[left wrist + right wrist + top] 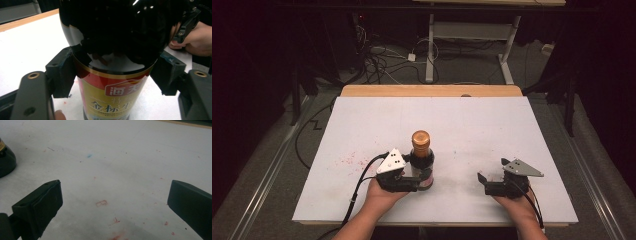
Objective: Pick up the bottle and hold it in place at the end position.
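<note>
Gripping the bottle [421, 159] around its dark body, my left gripper [412, 181] has a jaw pressed on each side; it stands upright on the bench [362, 120], near the front edge. My right gripper [484, 181] rests well apart, jaws spread wide, holding nothing.

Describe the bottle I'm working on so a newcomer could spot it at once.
On the white table top, look near the front edge, left of centre. There the left tongs grip a dark glass bottle standing upright. Its copper-coloured cap and red-and-yellow label mark it out.
</note>
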